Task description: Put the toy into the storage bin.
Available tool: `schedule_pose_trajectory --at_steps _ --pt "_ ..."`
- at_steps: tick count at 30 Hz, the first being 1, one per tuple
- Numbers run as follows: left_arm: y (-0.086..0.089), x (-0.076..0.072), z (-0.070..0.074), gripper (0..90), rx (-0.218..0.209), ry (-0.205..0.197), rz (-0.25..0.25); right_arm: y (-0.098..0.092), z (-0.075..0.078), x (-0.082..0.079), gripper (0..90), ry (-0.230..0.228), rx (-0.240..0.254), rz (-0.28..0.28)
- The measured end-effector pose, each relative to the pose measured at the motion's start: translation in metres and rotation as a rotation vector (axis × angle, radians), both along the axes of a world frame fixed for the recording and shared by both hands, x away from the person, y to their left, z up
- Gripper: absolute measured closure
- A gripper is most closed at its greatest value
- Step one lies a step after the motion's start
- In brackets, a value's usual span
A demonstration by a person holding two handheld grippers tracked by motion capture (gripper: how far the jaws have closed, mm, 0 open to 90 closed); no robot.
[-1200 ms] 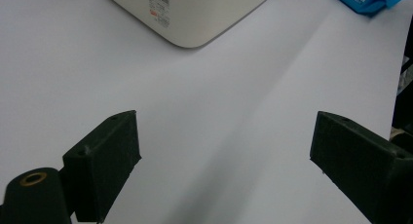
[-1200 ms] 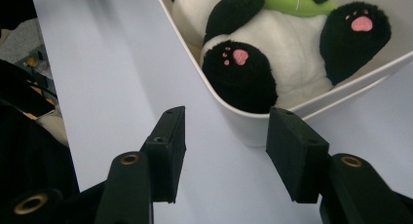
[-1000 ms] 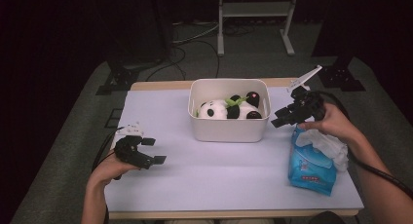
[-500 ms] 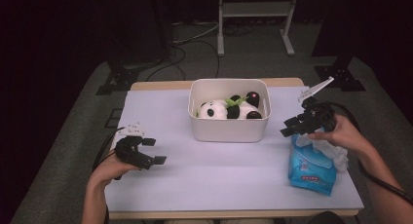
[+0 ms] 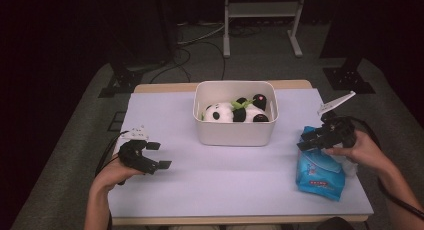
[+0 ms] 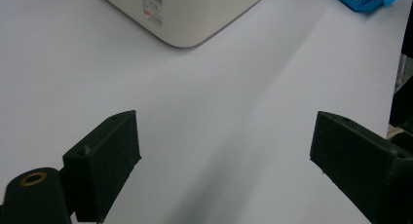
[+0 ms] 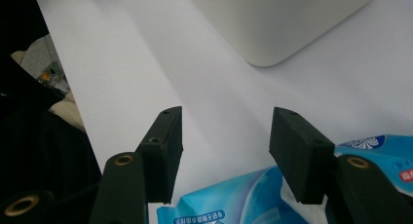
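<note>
1. The right hand-held gripper (image 5: 311, 140) hovers over the far end of the blue soft plastic pack of wet wipes (image 5: 320, 172), which lies near the right edge of the white counter (image 5: 230, 180), toward its near right corner.
2. The right gripper view shows the jaws released, with the pack (image 7: 234, 204) directly beneath and slightly behind the pads. Nothing is between the jaws; they have just been opening further. No pad touches the pack.
3. The left hand-held gripper (image 5: 159, 155) rests near the left edge of the counter, jaws spread wide and empty. In the left gripper view (image 6: 224, 156) only bare counter lies between the pads.
4. The white rounded plastic bin (image 5: 235, 132) stands at the middle of the far edge of the counter. It holds a black-and-white plush panda toy (image 5: 235, 112) with a green detail on top.
5. Judged status: the panda is already stowed in the bin, so that part appears done. The pack of wipes is the remaining item and is not yet grasped.
6. Judged step in hand: approach to the pack. What is left is to lower the right jaws around the pack's end, clench, lift and carry it, probably to the bin.
7. Caution: the pack is soft and wide, so a grip on one end may let it sag or slip.
</note>
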State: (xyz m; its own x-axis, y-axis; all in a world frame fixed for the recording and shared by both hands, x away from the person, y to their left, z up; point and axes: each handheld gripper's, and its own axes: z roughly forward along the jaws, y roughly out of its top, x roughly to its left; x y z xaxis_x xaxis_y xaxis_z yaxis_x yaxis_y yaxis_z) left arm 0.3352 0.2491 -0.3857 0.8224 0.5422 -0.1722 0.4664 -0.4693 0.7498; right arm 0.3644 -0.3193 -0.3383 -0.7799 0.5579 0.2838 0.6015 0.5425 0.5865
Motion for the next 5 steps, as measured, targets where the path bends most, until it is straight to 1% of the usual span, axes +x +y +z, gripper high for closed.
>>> schedule_pose_trajectory --at_steps 5 --pt "-0.0027 0.0007 -0.0017 9.9 -0.009 0.008 -0.006 -0.0028 -0.0018 -0.0044 44.4 -0.003 0.014 -0.008"
